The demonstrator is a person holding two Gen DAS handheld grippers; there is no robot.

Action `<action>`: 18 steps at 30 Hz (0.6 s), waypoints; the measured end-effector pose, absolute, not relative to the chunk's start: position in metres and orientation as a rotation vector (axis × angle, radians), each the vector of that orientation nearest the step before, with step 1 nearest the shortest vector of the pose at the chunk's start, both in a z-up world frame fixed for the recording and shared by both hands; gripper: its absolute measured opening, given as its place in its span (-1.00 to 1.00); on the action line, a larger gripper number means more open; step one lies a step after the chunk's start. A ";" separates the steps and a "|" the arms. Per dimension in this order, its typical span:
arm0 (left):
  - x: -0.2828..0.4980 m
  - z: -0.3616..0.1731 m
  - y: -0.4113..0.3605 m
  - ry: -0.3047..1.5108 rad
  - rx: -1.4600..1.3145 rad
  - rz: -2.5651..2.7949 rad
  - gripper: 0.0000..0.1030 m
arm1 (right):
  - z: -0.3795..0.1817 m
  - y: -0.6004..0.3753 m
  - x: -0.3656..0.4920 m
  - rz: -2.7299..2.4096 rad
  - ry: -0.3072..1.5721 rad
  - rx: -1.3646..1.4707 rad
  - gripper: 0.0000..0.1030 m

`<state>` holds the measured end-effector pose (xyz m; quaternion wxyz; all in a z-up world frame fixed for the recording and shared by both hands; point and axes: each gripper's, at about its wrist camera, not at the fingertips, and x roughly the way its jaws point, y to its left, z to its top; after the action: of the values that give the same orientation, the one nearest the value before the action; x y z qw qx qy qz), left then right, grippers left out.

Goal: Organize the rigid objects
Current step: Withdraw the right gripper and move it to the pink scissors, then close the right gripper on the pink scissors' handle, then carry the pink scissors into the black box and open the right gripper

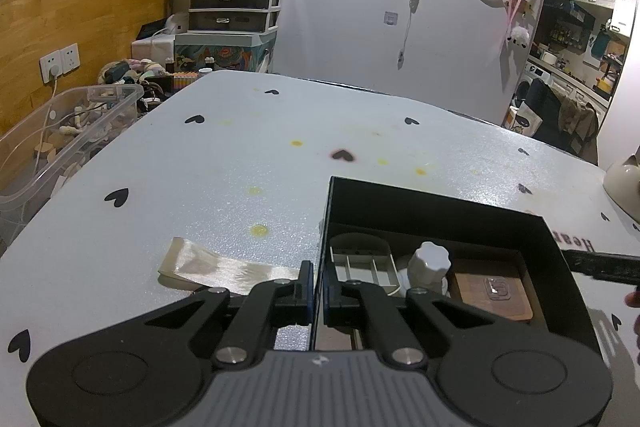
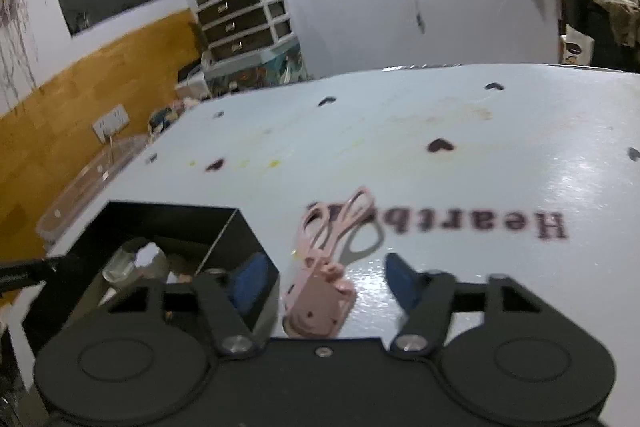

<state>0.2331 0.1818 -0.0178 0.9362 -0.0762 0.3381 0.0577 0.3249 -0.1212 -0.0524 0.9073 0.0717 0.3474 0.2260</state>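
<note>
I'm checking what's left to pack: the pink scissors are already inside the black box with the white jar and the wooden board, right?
Not quite. The pink scissors are not in the black box; the right wrist view shows them lying on the table beside it, between the right gripper's open fingers. The white jar and wooden board are inside.

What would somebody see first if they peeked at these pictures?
Probably the pink scissors lying on the pale table with its black hearts, right between the right gripper's open blue fingers. Next, the black box beside them, holding a white jar, a white tray and a wooden block.
</note>
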 end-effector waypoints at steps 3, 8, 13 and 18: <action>0.233 -0.018 0.182 0.691 -0.156 0.117 -0.94 | -0.057 -0.107 0.332 0.460 0.752 0.094 -0.07; 0.233 -0.018 0.182 0.689 -0.159 0.114 -0.94 | -0.065 -0.099 0.339 0.442 0.773 0.033 -0.37; 0.232 -0.018 0.183 0.685 -0.168 0.114 -0.94 | -0.063 -0.107 0.334 0.414 0.754 -0.015 -0.44; 0.233 -0.018 0.181 0.682 -0.171 0.113 -0.94 | -0.058 -0.123 0.328 0.387 0.748 -0.006 -0.45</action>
<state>0.2326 0.1813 -0.0184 0.9372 -0.0836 0.3340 0.0554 0.3283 -0.1234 -0.0582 0.9126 -0.0029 0.3631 0.1879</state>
